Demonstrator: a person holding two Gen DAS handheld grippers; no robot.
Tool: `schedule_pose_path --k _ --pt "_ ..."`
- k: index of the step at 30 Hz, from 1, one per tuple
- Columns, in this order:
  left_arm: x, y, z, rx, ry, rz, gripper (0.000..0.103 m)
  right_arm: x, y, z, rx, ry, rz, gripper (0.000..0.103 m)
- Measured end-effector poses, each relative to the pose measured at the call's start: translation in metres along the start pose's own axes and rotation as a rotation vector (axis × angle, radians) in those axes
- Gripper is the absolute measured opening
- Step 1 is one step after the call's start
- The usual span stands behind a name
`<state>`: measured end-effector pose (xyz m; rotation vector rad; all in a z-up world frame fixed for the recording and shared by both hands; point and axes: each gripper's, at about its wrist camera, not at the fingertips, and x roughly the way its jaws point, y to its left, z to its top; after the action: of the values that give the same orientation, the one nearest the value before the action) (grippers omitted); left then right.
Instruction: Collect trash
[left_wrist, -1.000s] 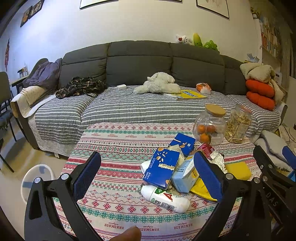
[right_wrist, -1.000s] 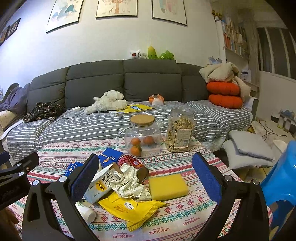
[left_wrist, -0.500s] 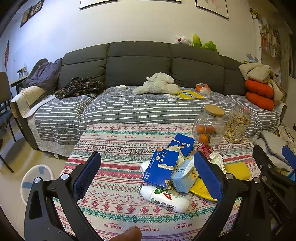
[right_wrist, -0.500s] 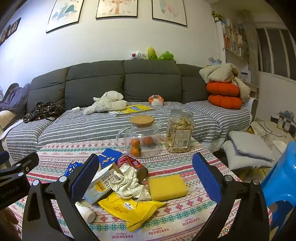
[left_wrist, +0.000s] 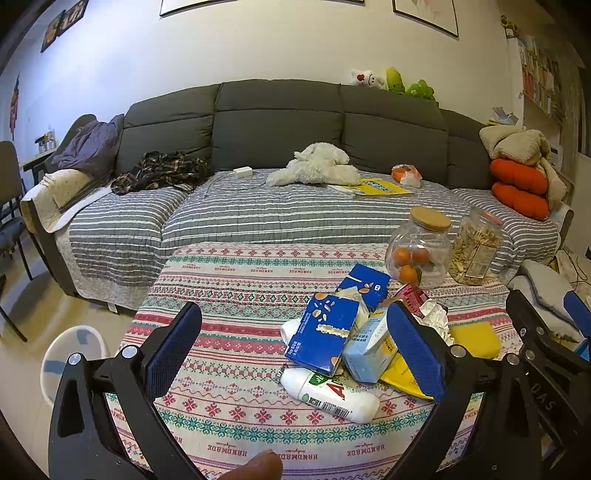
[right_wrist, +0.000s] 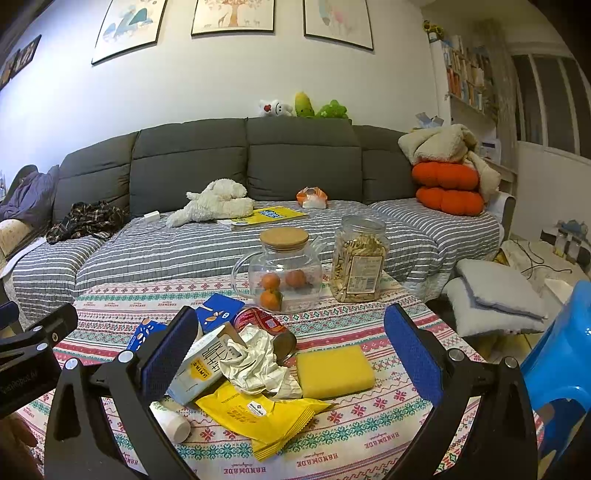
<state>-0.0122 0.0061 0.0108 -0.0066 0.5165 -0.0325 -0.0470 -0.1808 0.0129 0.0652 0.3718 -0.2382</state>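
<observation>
A heap of trash lies on the patterned tablecloth (left_wrist: 229, 295): two blue cartons (left_wrist: 323, 338), a pale milk carton (right_wrist: 201, 363), a white bottle (left_wrist: 328, 393), crumpled paper (right_wrist: 255, 363), a red can (right_wrist: 264, 323) and a yellow wrapper (right_wrist: 258, 411). My left gripper (left_wrist: 295, 343) hovers open just short of the heap, its right finger in front of the pale carton. My right gripper (right_wrist: 291, 354) is open too, framing the paper and wrapper from the near side. Neither holds anything.
A yellow sponge (right_wrist: 334, 369) lies right of the heap. Behind stand a glass jar with oranges (right_wrist: 282, 273) and a snack jar (right_wrist: 358, 258). A grey sofa (left_wrist: 280, 206) runs behind the table. A white bin (left_wrist: 70, 356) sits on the floor at left, a blue stool (right_wrist: 561, 354) at right.
</observation>
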Motion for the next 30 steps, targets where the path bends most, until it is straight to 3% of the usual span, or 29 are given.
schedule_pose_path --k 24,30 --pt "0.002 0.003 -0.004 0.003 0.009 0.006 0.096 0.0 0.0 0.0 0.0 0.003 0.0 0.098" --pt "0.011 0.005 -0.004 -0.001 0.053 -0.004 0.096 0.005 -0.003 0.0 0.012 0.037 -0.018 0.098"
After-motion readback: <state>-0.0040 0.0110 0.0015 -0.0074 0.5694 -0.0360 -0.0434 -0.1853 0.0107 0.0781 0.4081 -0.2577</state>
